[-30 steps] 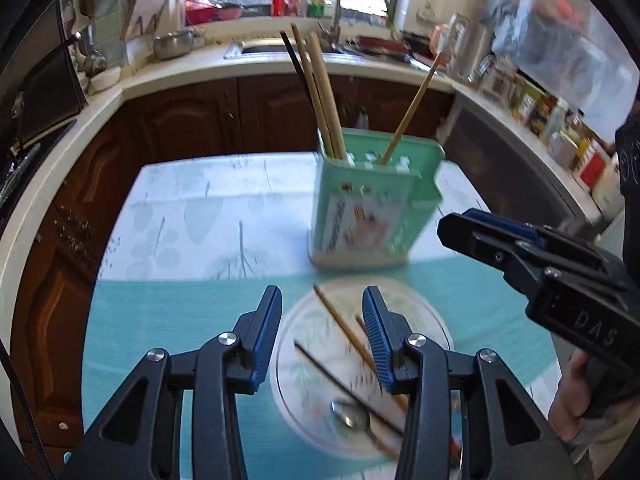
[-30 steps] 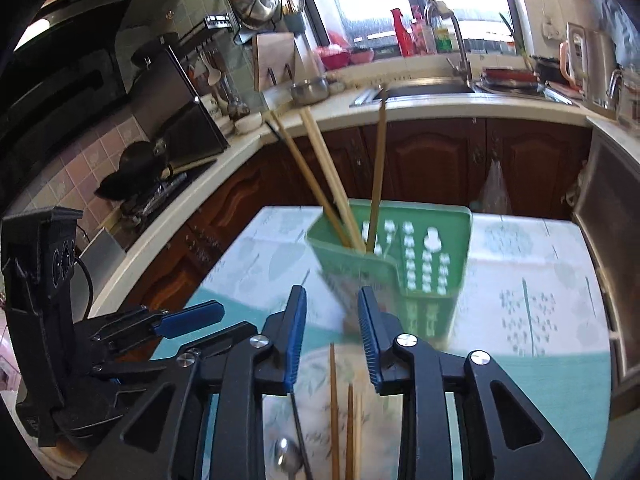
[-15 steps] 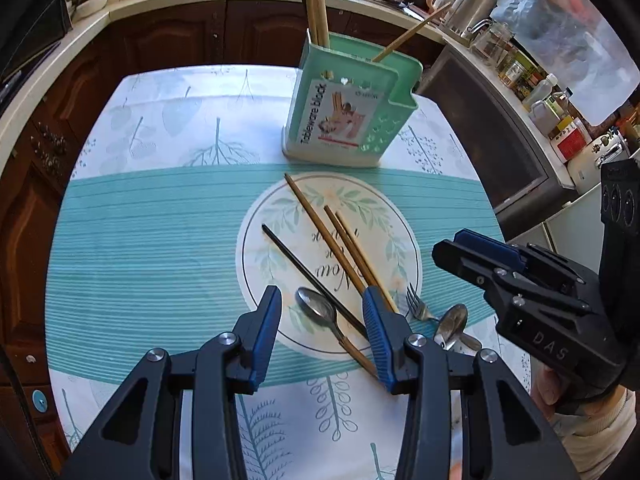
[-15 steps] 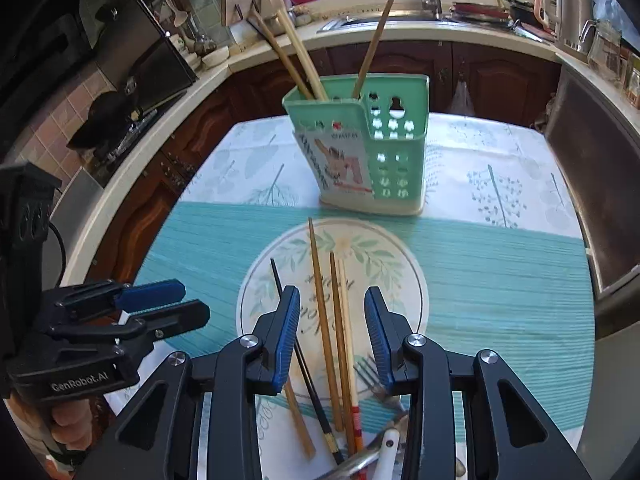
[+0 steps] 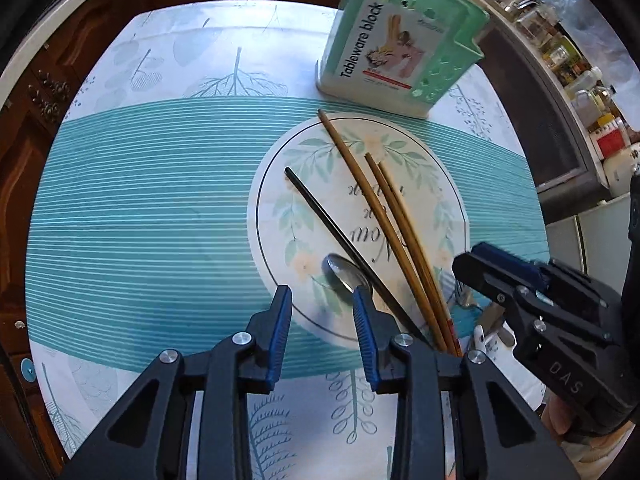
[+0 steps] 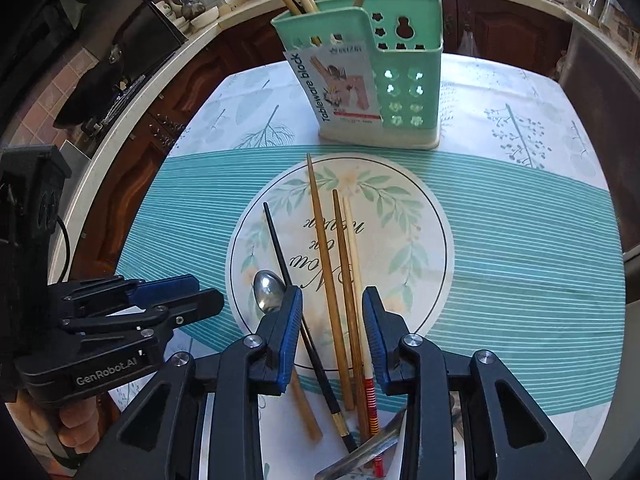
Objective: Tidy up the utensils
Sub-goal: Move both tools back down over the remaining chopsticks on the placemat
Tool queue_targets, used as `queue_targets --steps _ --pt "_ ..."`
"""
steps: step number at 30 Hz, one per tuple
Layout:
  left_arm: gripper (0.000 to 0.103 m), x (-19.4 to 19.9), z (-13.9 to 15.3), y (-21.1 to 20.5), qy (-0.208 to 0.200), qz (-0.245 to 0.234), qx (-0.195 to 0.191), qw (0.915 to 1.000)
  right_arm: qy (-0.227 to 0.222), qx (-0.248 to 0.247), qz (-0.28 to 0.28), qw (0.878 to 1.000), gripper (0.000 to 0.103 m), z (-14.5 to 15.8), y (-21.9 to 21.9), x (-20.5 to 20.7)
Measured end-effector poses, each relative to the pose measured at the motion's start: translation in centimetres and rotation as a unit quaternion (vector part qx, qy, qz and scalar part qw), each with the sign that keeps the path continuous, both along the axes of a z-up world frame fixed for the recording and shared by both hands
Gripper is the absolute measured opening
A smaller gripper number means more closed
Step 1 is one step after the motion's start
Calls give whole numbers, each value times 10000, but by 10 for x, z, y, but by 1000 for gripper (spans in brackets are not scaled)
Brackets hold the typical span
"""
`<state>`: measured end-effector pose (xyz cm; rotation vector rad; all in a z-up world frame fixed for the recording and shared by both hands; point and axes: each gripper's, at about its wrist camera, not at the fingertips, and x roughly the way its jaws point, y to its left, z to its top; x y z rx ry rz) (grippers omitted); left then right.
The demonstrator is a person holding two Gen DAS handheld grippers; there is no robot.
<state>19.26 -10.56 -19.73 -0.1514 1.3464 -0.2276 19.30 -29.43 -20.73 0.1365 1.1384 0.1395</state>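
A mint green utensil holder [image 6: 372,80] with several chopsticks in it stands at the far side of the table; it also shows in the left wrist view [image 5: 400,44]. Loose wooden chopsticks [image 6: 328,264], a black chopstick [image 6: 280,248] and a metal spoon [image 6: 268,290] lie on the round leaf print before it. My right gripper [image 6: 330,336] is open and empty, low over the wooden chopsticks. My left gripper [image 5: 320,332] is open and empty, just left of the spoon [image 5: 346,276] and black chopstick [image 5: 332,220].
The table carries a teal striped cloth [image 6: 520,248]. More metal cutlery [image 6: 360,452] lies near the front edge under the right gripper. Dark wood cabinets [image 6: 512,28] and a white counter [image 6: 132,92] ring the table. Jars [image 5: 580,80] stand on the right counter.
Both grippers have tilted down and dropped toward the table over the last second, closing on the loose utensils. Both stayed open. The holder and utensils have not moved.
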Motion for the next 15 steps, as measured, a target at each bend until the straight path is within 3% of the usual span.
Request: queue_targets --steps 2,8,12,15 --pt "30 10 -4 0 59 51 -26 10000 138 54 -52 9999 16 -7 -3 10" --pt "11 46 -22 0 490 475 -179 9975 430 299 -112 9986 14 -19 -7 34" --pt "9 62 -39 -4 839 719 -121 9938 415 402 -120 9983 14 -19 -7 43" --pt "9 68 -44 -9 881 801 -99 9928 427 418 -122 9981 14 -20 -8 46"
